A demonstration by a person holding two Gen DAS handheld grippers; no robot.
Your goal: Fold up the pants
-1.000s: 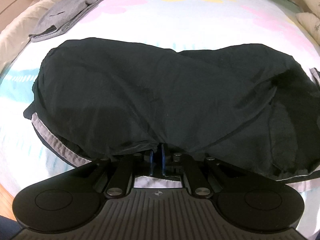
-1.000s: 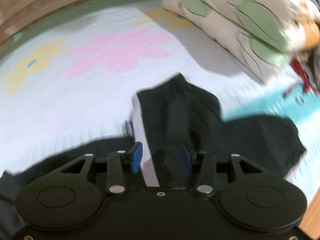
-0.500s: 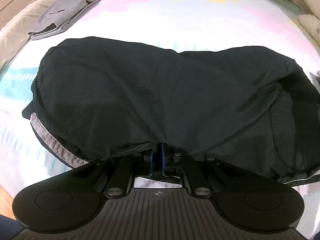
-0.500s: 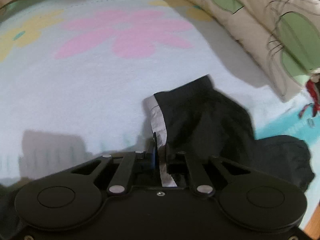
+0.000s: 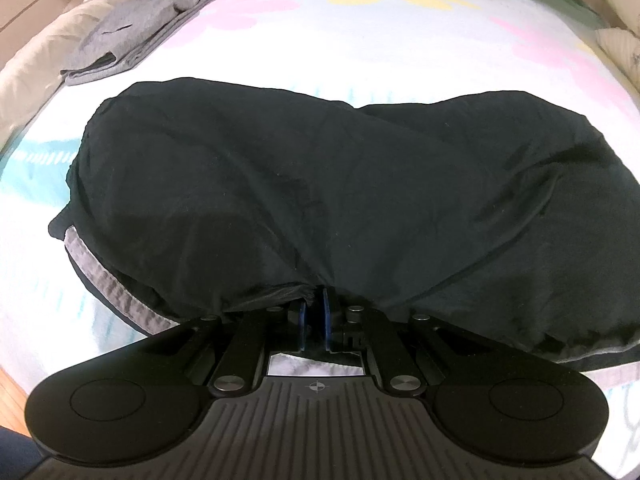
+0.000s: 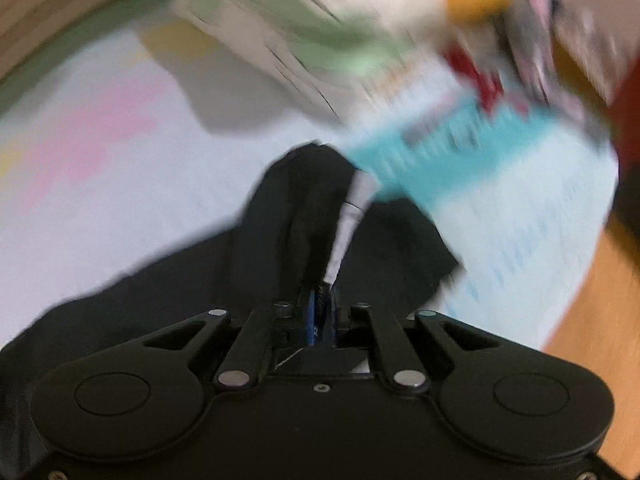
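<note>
We hold the black pants (image 5: 320, 184) at two points on the bed (image 5: 400, 52). The garment lies spread across the flowered sheet, bulk bunched, grey waistband (image 5: 108, 276) showing at the lower left.

Left claw (image 5: 314, 316): closed on the near edge of the pants, fabric pinched between the blue pads. Right claw (image 6: 320, 312): its jaws have just been closing, and now it is clamped on a leg section w/ a white stripe (image 6: 352, 216) running up from the pads. The right wrist view is heavily blurred, so fine detail there cannot be read.

Failure modes, as we judge them:

1. Slip at right claw. The grip is fresh and sits near a narrow gathered strip; a fast pull may strip the cloth out. Cause: thin bite, quick travel.
2. Uneven fold. The bulk under the left claw is wrinkled and layered; carrying the leg over w/o tension would trap creases.
3. Layer mix-up. We cannot tell how many layers either claw holds; a single layer would drag the top ply only and skew the seams.
4. Snagging neighbours. The pillows (image 6: 304, 40) lie close beyond the leg end, and a folded grey garment (image 5: 140, 36) sits at the far left; a wide swing could catch either.
5. Overhang. The bed edge is near the right claw; slack cloth may slide off.
</note>
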